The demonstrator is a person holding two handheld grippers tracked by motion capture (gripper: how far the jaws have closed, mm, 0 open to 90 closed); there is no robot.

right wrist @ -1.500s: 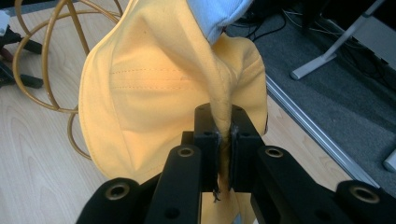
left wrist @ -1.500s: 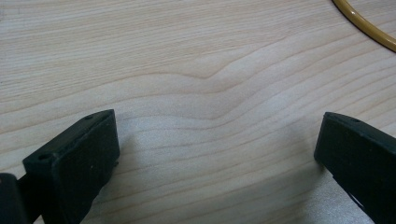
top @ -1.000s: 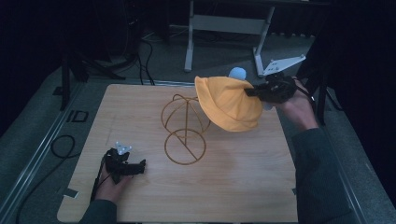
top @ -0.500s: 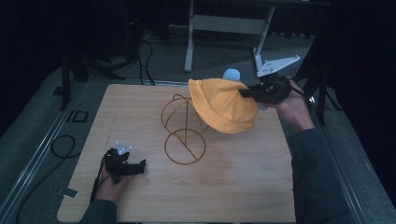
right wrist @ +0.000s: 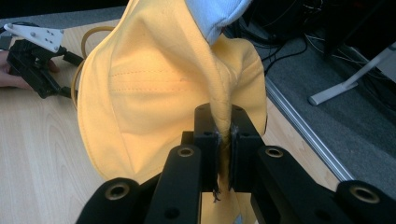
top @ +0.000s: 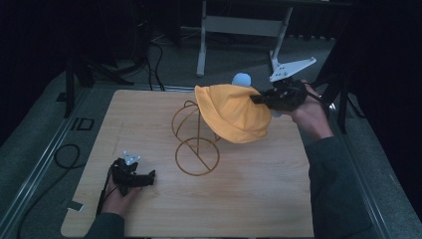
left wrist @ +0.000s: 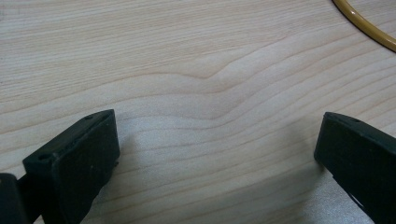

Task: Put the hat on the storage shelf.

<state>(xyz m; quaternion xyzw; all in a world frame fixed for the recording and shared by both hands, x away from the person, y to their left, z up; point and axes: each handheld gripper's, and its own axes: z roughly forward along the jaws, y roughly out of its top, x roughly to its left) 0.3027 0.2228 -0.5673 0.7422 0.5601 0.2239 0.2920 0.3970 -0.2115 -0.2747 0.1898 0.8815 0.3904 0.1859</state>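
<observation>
A yellow bucket hat (top: 234, 114) with a pale blue lining (right wrist: 215, 14) hangs in the air over the top of a gold wire hat stand (top: 195, 144). My right gripper (top: 256, 98) is shut on the hat's brim (right wrist: 223, 116), which is pinched between its black jaws. The hat hides the stand's upper right part. My left gripper (top: 149, 177) rests on the wooden table (top: 249, 194) at the front left, open, with bare wood between its jaws (left wrist: 215, 154). The stand's base ring (left wrist: 364, 25) shows at the top right of the left gripper view.
A white metal frame (top: 239, 25) stands on the grey floor behind the table. Cables (top: 64, 154) lie on the floor to the left. The table's front right part is bare wood.
My right gripper has carried the hat to the left, closer over the wire stand. The left gripper has stayed still on the table.
</observation>
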